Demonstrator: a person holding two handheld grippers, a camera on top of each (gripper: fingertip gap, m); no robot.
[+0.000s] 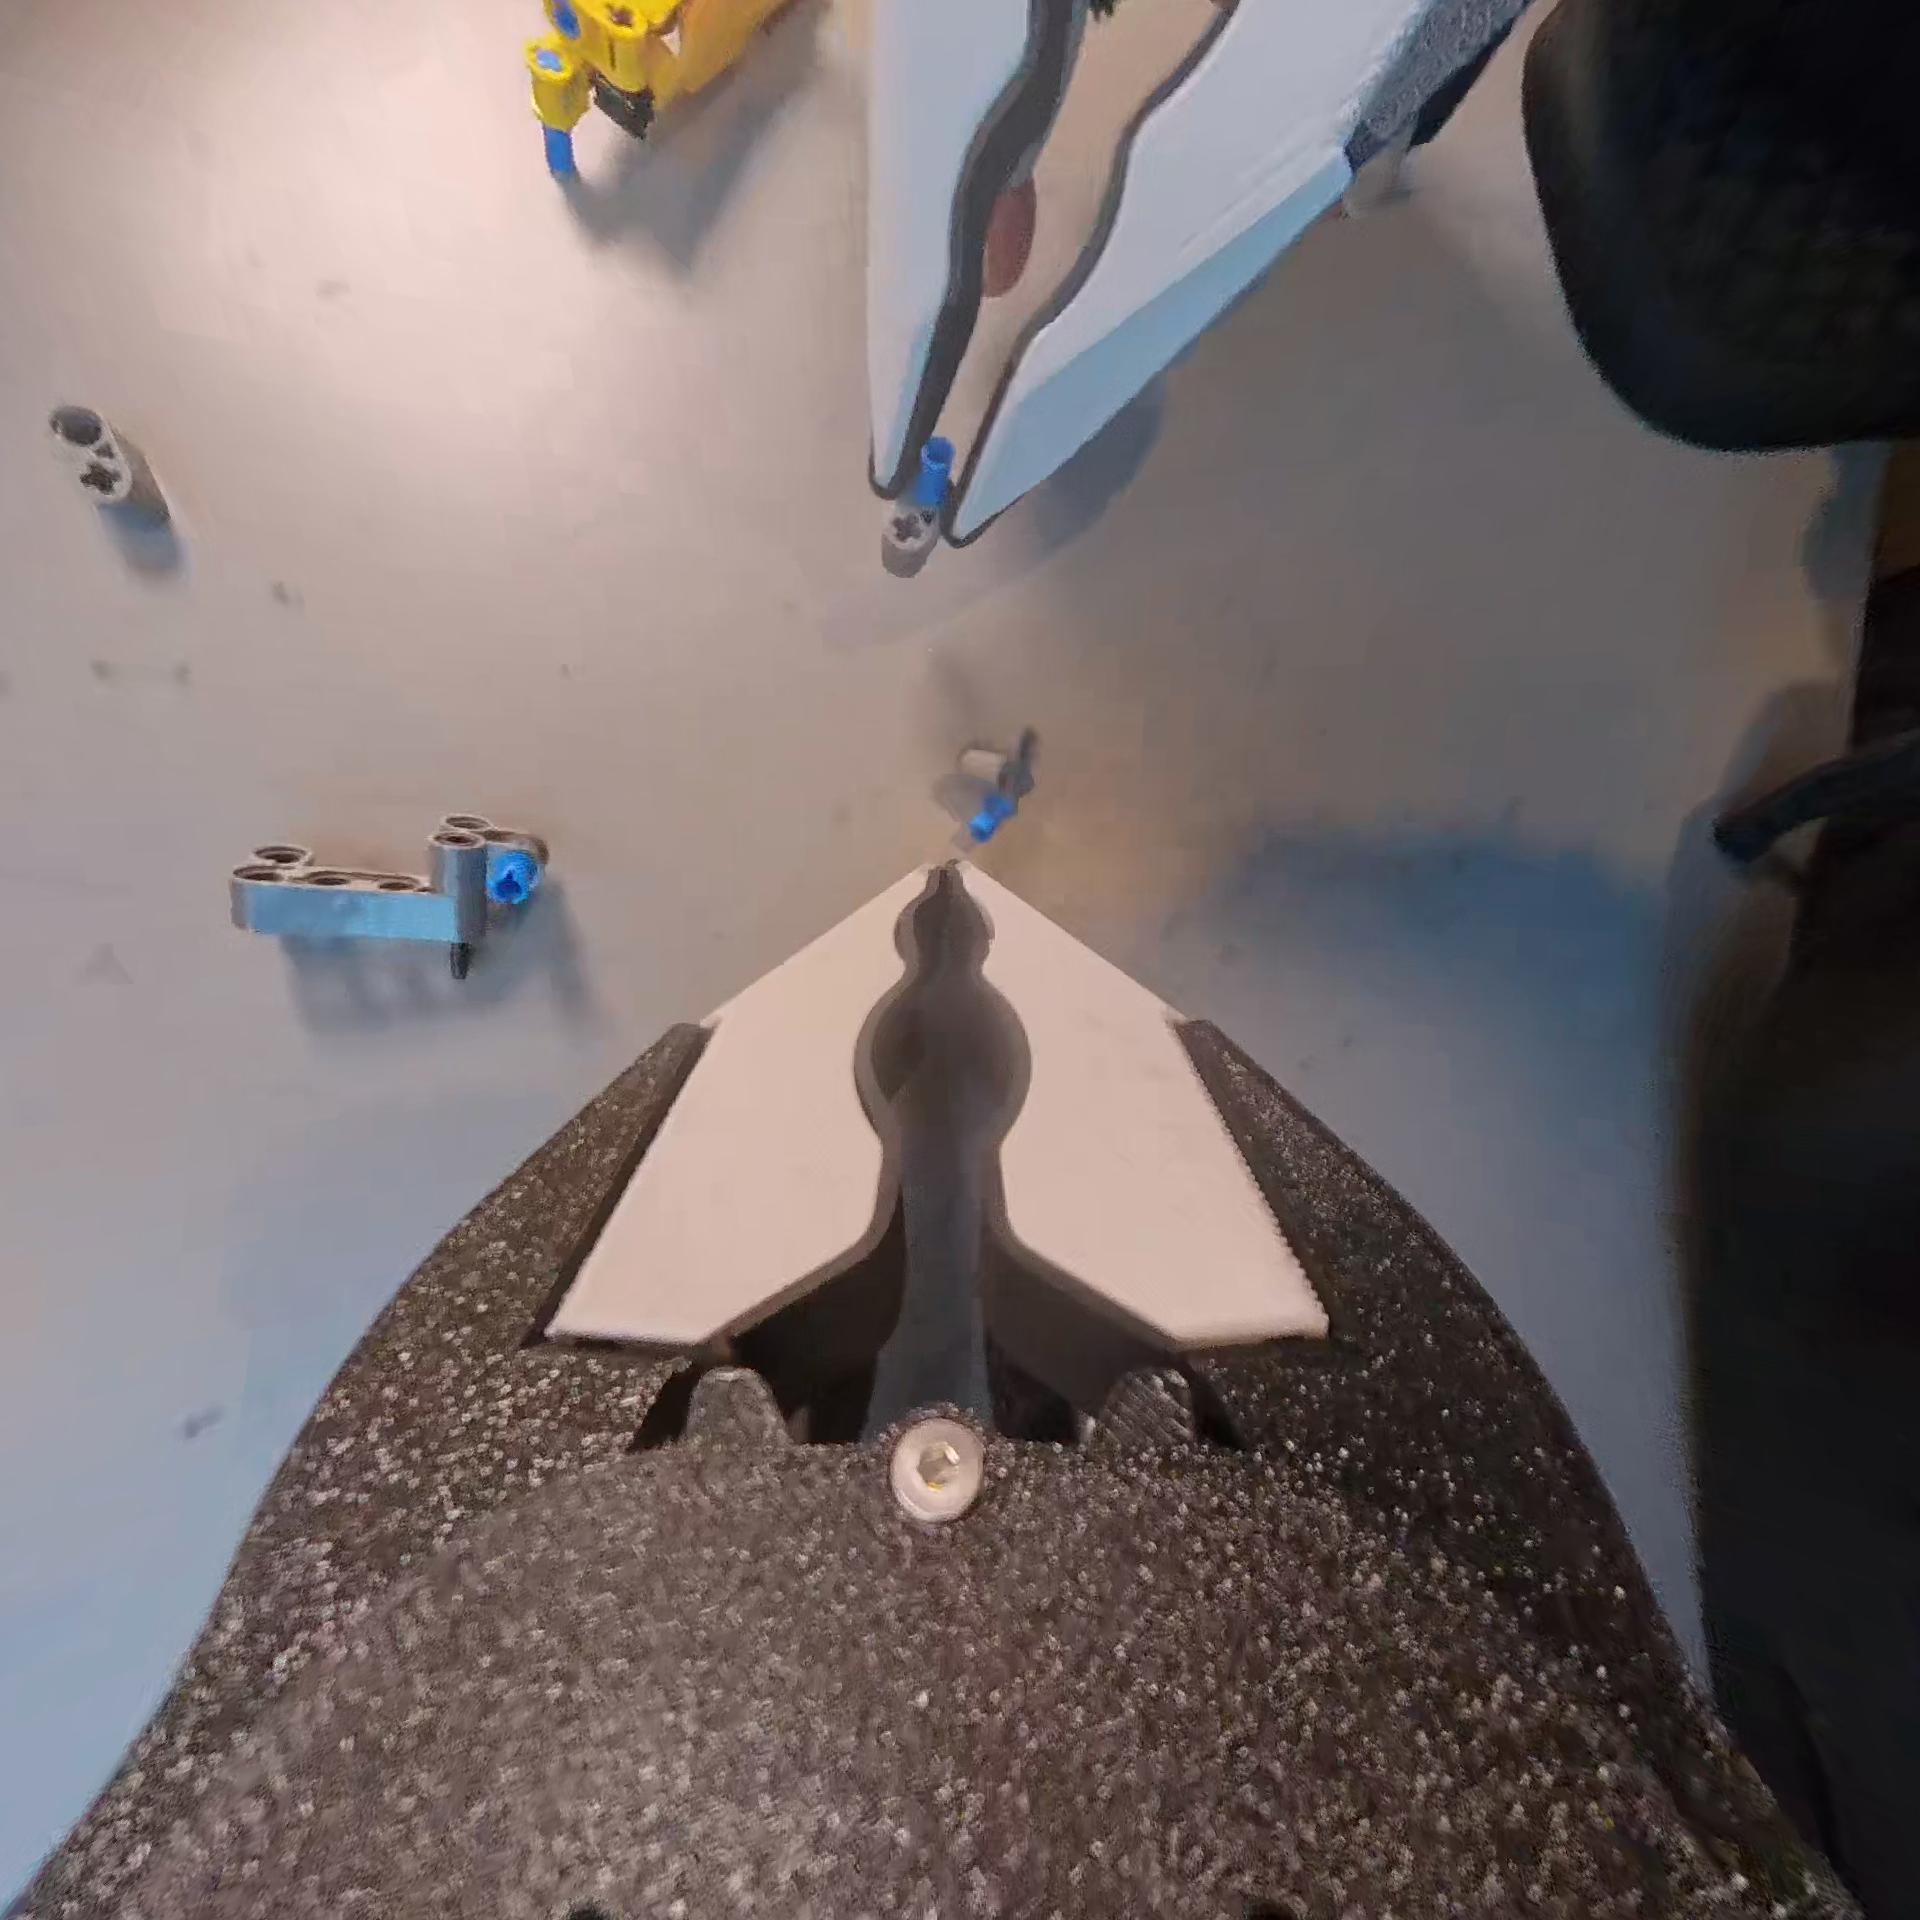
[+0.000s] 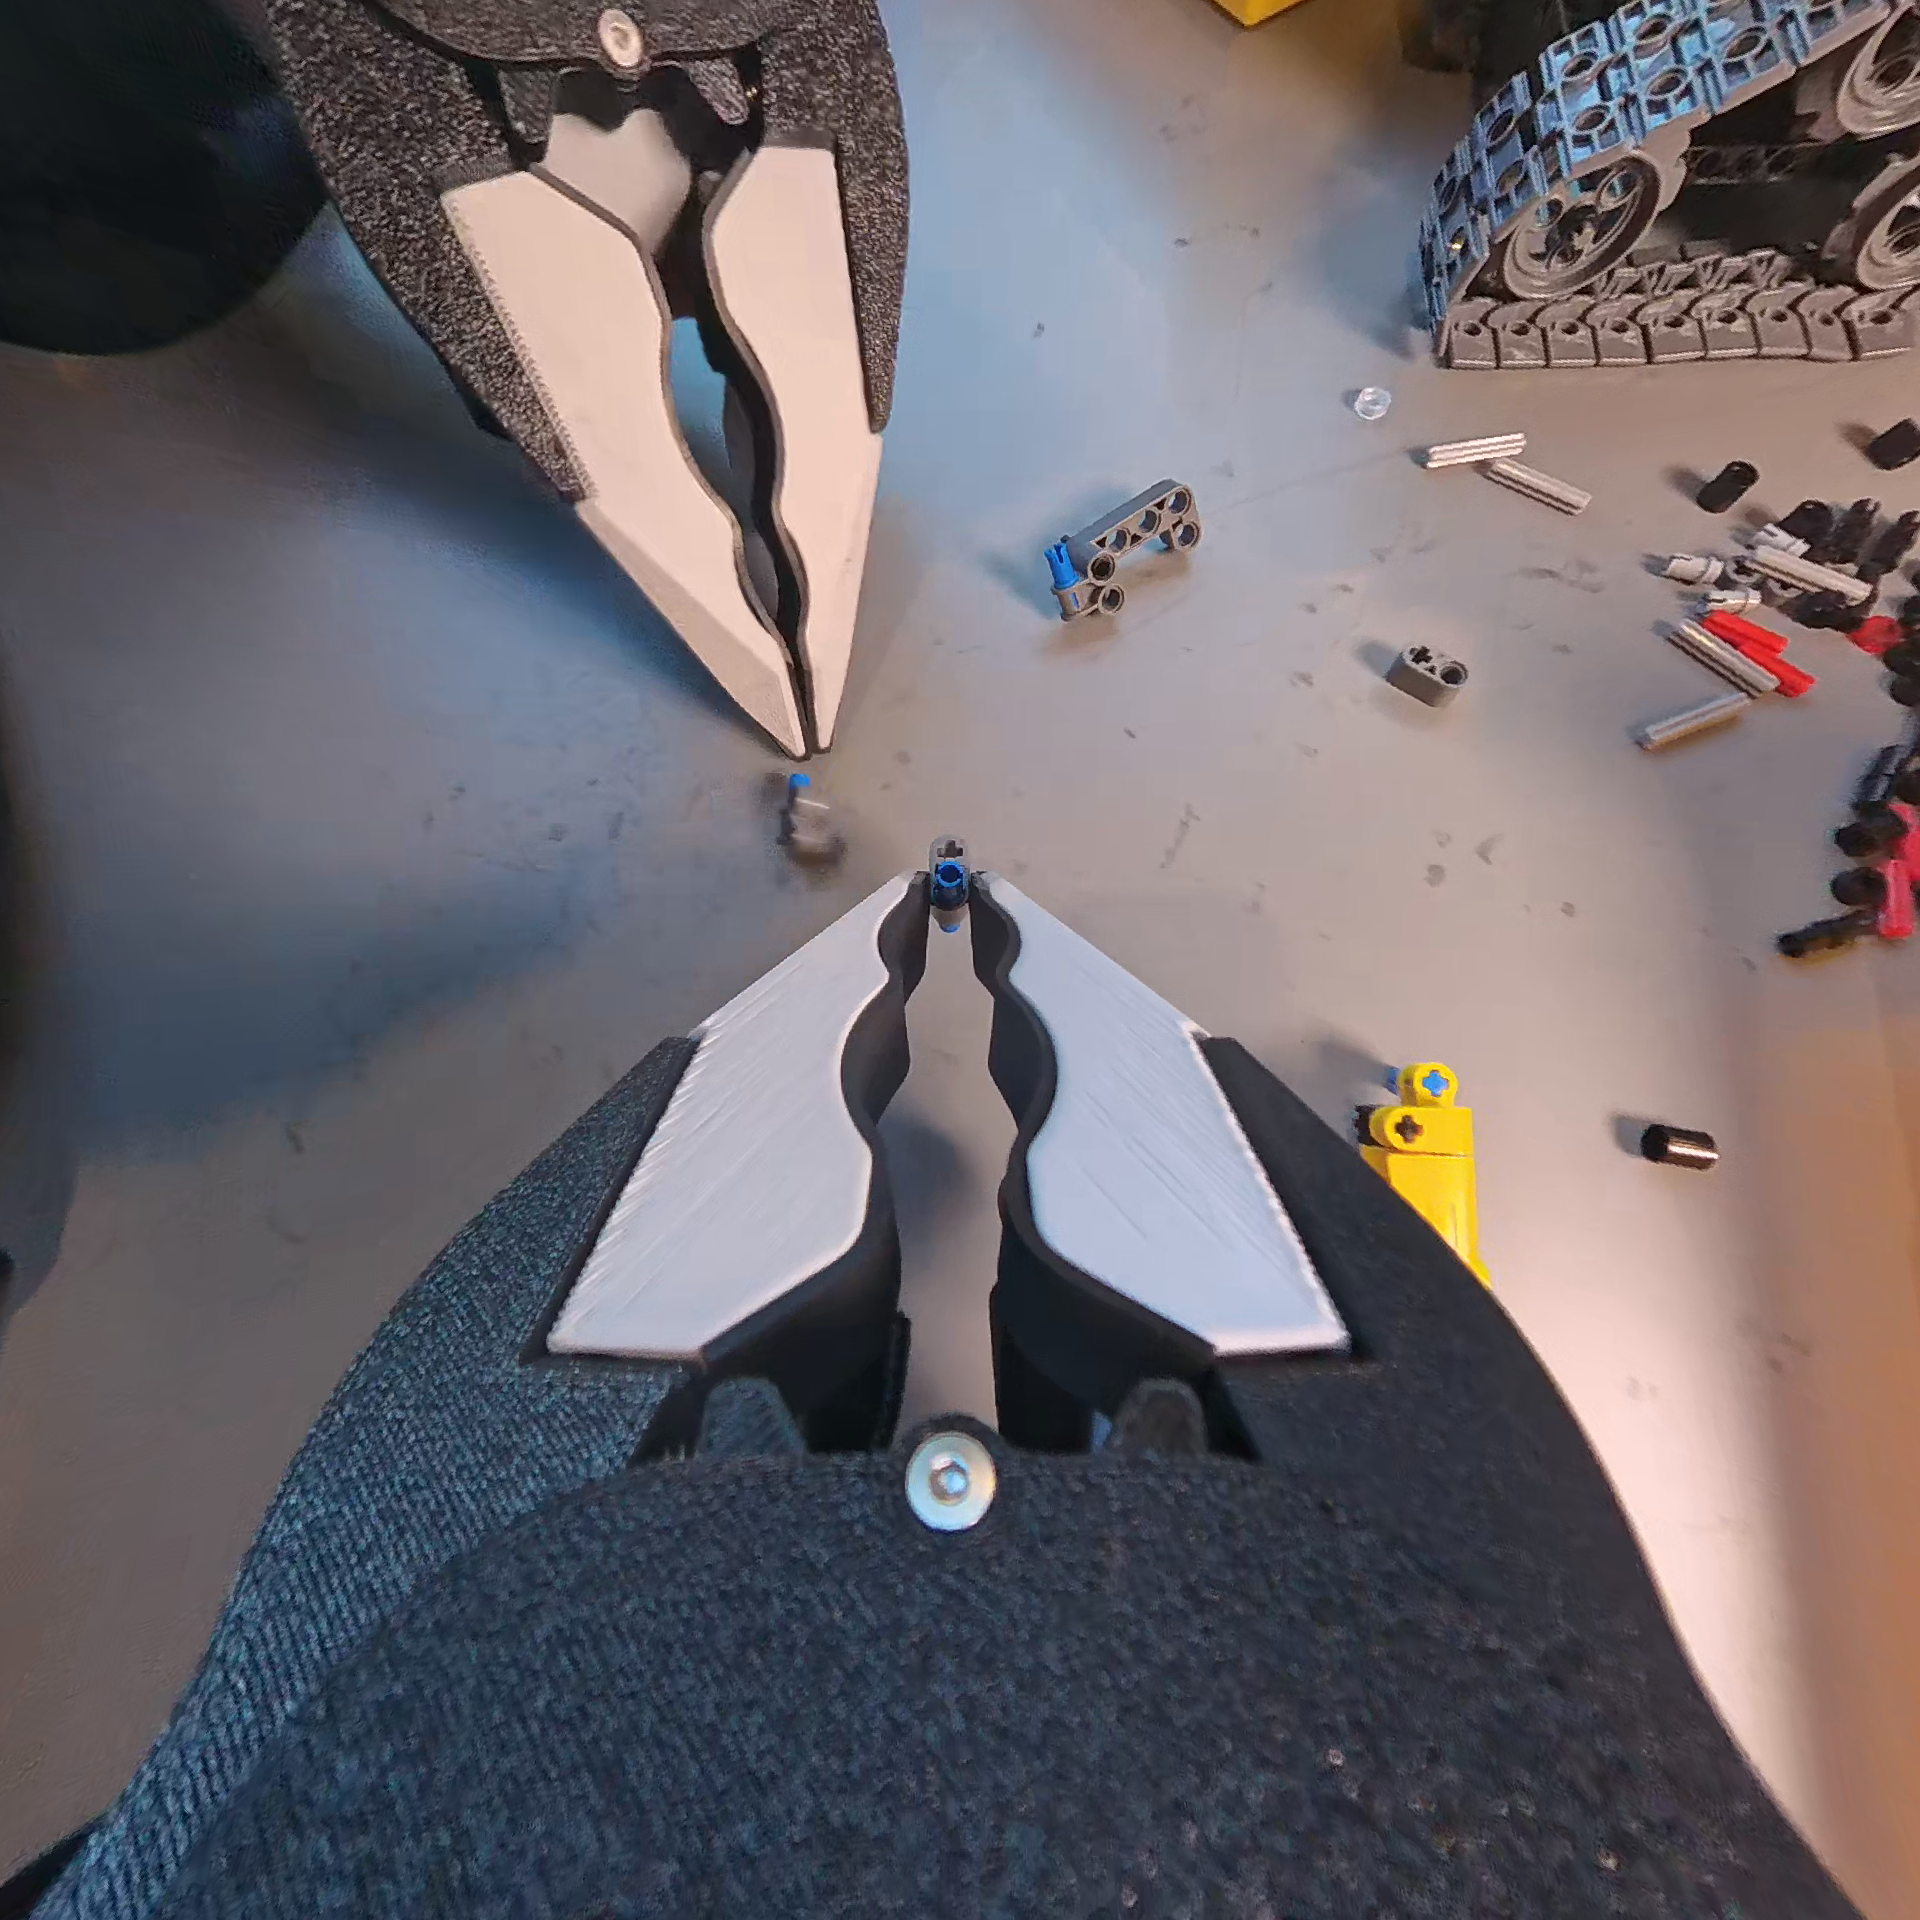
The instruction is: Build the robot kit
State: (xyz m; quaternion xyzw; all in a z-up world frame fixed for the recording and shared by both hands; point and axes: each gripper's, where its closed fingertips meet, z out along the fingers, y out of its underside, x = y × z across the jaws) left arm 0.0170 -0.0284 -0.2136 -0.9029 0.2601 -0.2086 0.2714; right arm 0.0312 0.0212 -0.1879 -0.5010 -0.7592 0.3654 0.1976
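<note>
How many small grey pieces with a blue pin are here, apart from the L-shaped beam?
2. One piece is pinched between the right gripper's tips; the other piece lies on the table just ahead of the left gripper. The parts pile may hide more.

Each camera sits just behind its own hand-held gripper, looking forward and steeply down along the two fingers at the grey counter (image 1: 312, 623), from close above it. The left wrist view and the right wrist view face each other: each shows the opposite hand-held gripper coming in from the top edge. Both share the counter patch between the tips, where a small grey-and-blue piece (image 1: 982, 795) (image 2: 805, 821) lies
</note>
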